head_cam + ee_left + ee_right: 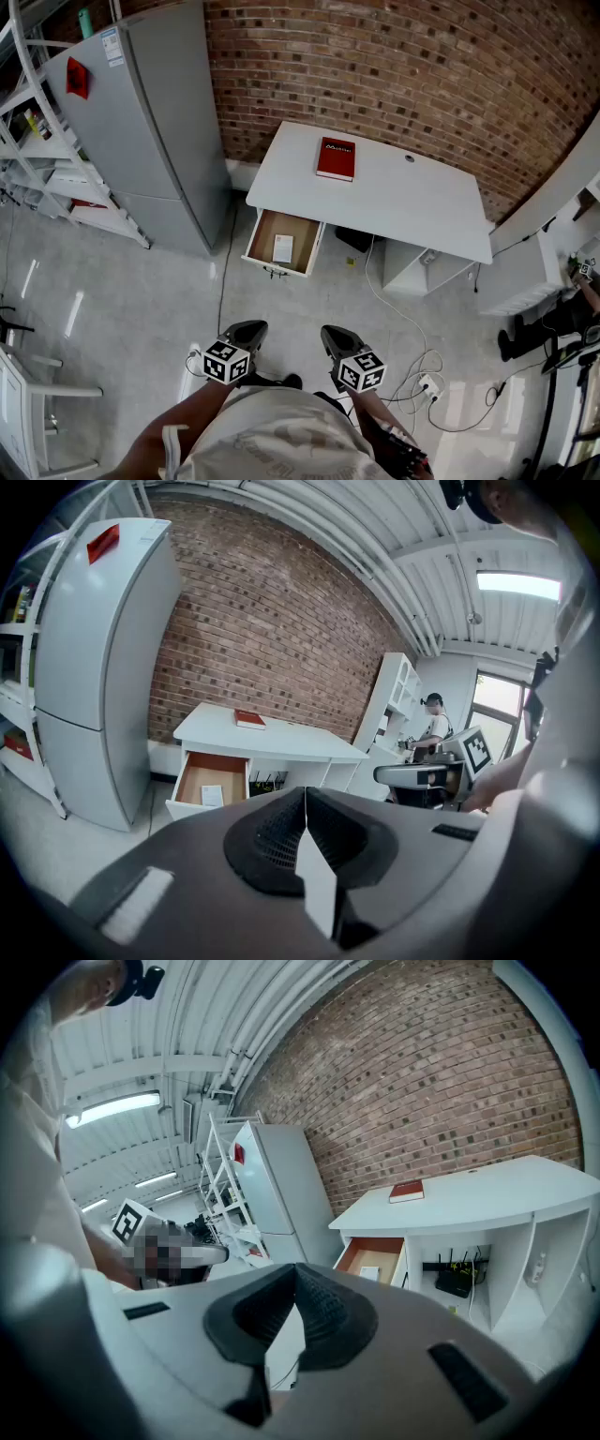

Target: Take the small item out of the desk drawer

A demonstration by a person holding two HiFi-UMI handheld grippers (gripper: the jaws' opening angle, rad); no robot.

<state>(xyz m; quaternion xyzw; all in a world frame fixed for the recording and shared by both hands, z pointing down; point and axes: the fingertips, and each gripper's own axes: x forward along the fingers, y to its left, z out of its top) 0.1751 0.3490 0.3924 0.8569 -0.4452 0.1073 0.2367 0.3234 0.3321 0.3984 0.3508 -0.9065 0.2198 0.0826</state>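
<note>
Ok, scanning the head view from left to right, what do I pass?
shelves → fridge → open drawer → red book → white unit

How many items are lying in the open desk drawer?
1: a small white item lies flat in the open drawer at the left end of the desk in the head view. More may be hidden at its back.

Red brick wall [394, 66] behind white desk [394, 202], grey fridge [159, 122] and white shelving [47, 169] at left, glossy grey floor [131, 309] with cables [412, 361], corrugated white ceiling [375, 517] with lit strip light [525, 583]
</note>
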